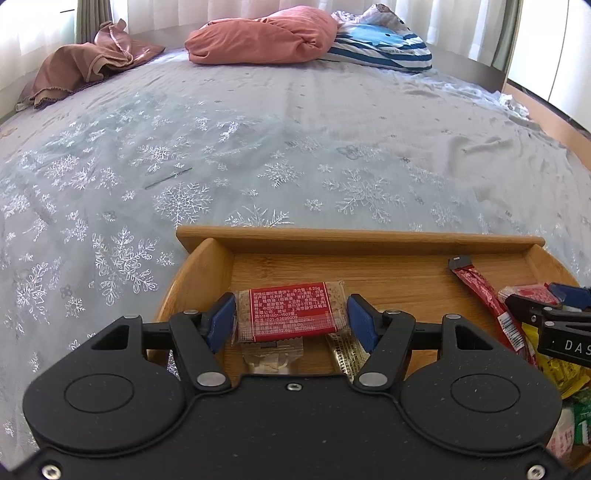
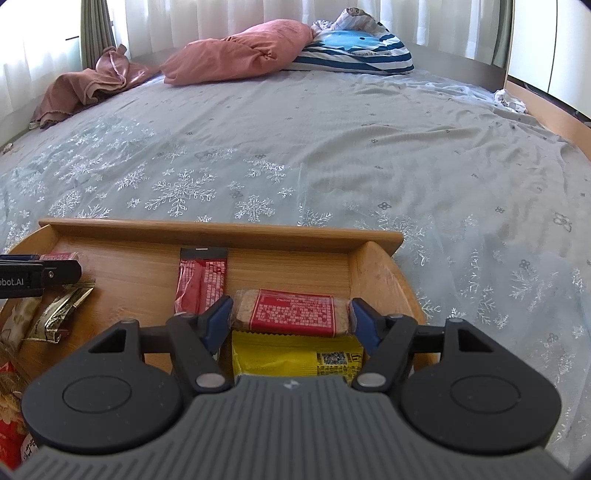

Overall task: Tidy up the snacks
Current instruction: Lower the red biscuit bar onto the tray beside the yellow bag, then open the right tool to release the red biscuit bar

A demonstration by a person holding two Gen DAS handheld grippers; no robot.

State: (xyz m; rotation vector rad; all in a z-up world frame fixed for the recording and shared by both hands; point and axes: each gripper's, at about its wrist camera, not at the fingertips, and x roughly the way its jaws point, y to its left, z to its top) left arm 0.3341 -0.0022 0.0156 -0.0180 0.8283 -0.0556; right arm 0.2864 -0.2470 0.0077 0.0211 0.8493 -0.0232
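In the left wrist view, the left gripper (image 1: 291,320) brackets a red-labelled biscuit pack (image 1: 290,314) in the wooden tray (image 1: 354,242); whether its pads press cannot be told, so keep it level. In the right wrist view, the right gripper (image 2: 290,319) clasps another red-labelled bar (image 2: 291,313) above a yellow packet (image 2: 295,356); set it flat near the tray's right wall.

Counted on the bed: 1 wooden tray (image 2: 221,232). Snacks approx. 8 visible: 2 biscuit bars w/ red label (image 1: 290,314) (image 2: 291,314), 1 long red stick pack (image 2: 201,280), 1 yellow pack (image 2: 295,360), 1 gold-printed pack (image 2: 59,310), others too hidden to count. 2 pillows: 1 pink (image 1: 262,35), 1 striped blue (image 1: 384,46). 1 brown cloth (image 1: 85,68). 2 grippers (image 1: 291,323) (image 2: 290,321).
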